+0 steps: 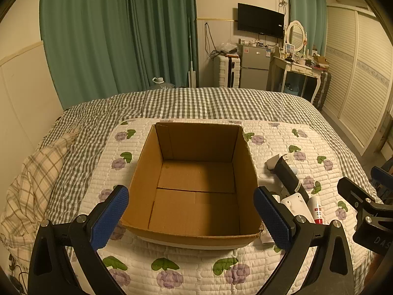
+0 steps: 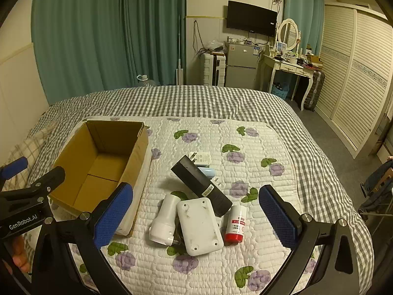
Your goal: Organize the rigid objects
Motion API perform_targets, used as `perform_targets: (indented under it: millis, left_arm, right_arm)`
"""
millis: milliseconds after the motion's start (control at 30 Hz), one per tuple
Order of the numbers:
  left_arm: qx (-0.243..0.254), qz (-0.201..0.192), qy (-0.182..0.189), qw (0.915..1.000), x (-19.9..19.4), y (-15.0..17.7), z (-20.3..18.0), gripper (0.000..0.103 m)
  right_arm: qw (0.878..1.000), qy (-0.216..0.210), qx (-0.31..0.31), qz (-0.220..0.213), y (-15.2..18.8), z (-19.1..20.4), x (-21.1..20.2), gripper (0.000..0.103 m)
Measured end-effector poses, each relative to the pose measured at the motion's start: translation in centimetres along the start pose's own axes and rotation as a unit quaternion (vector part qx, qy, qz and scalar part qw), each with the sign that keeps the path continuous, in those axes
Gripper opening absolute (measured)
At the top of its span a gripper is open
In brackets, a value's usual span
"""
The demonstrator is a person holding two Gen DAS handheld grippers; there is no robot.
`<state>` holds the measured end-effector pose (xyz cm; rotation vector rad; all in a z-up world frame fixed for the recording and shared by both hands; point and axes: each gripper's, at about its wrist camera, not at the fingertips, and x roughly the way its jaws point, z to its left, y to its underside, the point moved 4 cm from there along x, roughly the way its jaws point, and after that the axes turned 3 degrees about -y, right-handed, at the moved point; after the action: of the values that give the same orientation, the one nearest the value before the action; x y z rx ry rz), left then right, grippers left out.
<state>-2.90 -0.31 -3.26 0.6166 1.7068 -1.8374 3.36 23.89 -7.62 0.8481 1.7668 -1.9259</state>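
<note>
With both the left tool (image 1: 190,217) and right tool (image 2: 196,217) spread wide and empty, the piled gadgets (image 2: 196,204) just right of the bare cardboard box (image 2: 98,162) could slide apart on the soft quilt (image 2: 245,132) if one is nudged carelessly.

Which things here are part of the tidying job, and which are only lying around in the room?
For the job: cardboard box, black box, white flat device, white adapter, red-capped bottle, wall plug.

Just about: TV, fridge, suitcase, dressing table.
</note>
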Motion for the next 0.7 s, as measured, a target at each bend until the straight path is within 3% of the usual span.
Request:
perform_targets:
  millis: [700]
  left_arm:
    - [0.0, 0.003, 0.003, 1.0, 0.08, 0.04, 0.14, 0.103]
  right_arm:
    - [1.0, -0.002, 0.001, 0.003, 0.64, -0.02, 0.71, 0.103]
